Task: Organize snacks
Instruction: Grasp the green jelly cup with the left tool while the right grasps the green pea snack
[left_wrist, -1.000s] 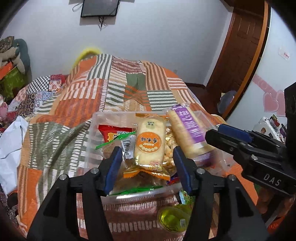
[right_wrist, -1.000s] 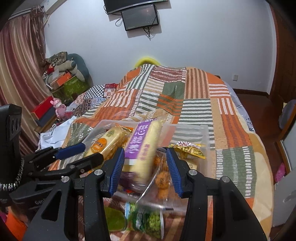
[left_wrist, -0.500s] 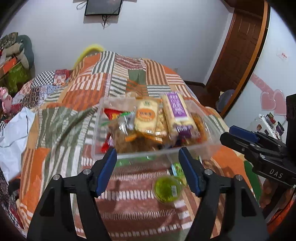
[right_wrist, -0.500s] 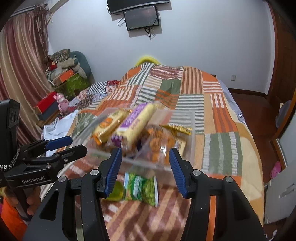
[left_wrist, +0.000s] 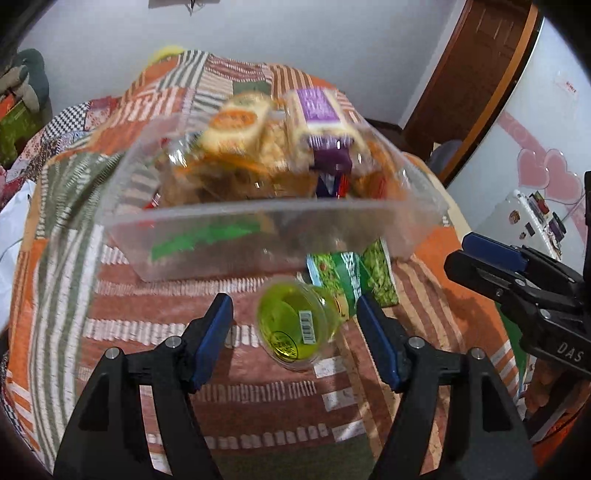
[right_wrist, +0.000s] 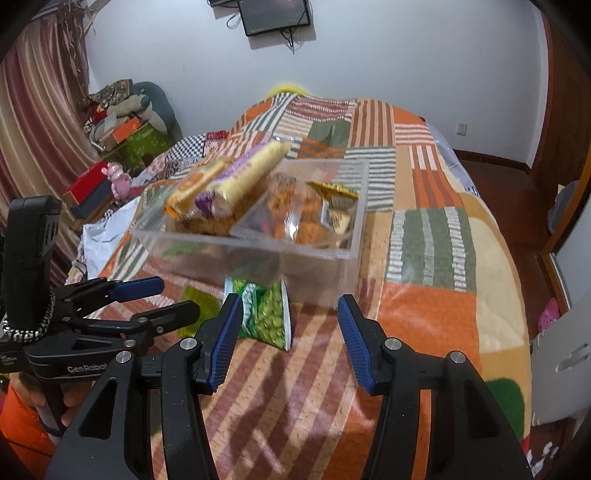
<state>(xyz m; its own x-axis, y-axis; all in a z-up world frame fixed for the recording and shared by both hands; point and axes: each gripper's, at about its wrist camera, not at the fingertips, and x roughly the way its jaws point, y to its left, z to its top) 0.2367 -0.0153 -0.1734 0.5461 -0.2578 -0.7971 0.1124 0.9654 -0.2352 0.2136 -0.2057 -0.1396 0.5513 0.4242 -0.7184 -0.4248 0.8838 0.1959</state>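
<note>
the left tool (left_wrist: 294, 334) hangs released above the bed, its blue fingers spread with nothing between them but the green jelly cup (left_wrist: 295, 325) lying on its side on the quilt (left_wrist: 258, 391) below. the right tool (right_wrist: 288, 332) is likewise released, empty, its fingers either side of bare striped quilt. just beyond both tools sits the clear plastic box (left_wrist: 266, 236), heaped with snacks: an orange-labelled rice cracker pack (left_wrist: 236, 120) and a purple-labelled pack (left_wrist: 319, 110) rise above its rim. a green pea packet (right_wrist: 266, 314) lies against the box's near wall, beside the cup. only the right wrist view shows the box's inner divider and the gold wrapper (right_wrist: 332, 190) in its right part; only the left wrist view shows the cup's barcode label. open quilt lies right of the box up to the bed's edge.
</note>
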